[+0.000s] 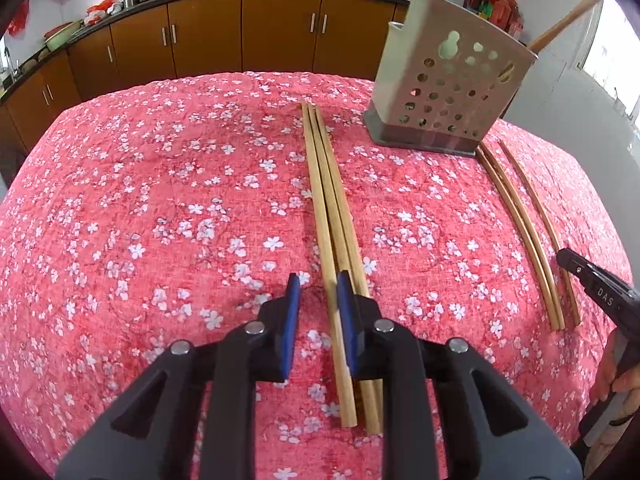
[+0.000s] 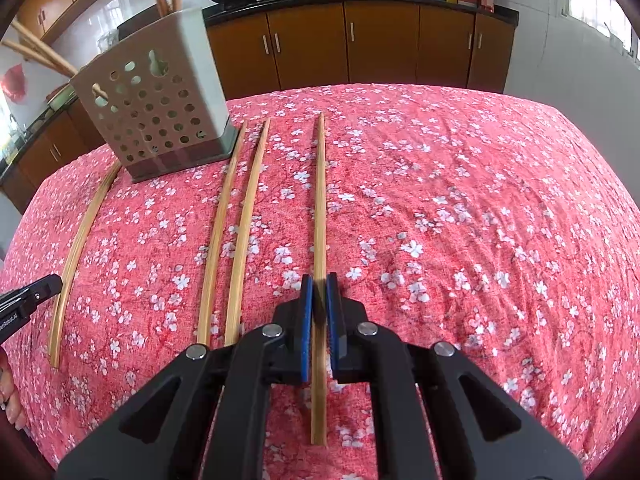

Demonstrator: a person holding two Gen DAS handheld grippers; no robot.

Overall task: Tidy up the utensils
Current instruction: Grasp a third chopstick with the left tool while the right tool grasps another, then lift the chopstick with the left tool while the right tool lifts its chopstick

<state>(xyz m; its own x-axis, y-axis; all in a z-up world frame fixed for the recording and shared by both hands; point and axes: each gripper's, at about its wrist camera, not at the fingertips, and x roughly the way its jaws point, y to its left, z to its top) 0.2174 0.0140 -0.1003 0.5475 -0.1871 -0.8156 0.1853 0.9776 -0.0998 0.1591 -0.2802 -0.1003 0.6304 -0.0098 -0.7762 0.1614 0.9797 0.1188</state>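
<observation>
Three wooden chopsticks lie side by side on the pink floral tablecloth. My left gripper is open just above them, its jaws straddling the leftmost one. My right gripper is shut on a single chopstick lying on the cloth. Two more chopsticks lie left of it. A grey perforated utensil holder stands at the back with several chopsticks in it; it also shows in the left wrist view.
The right gripper's tip shows at the right edge of the left wrist view, beside three chopsticks. Brown cabinets and a counter with pots stand behind the table. A window is at the right.
</observation>
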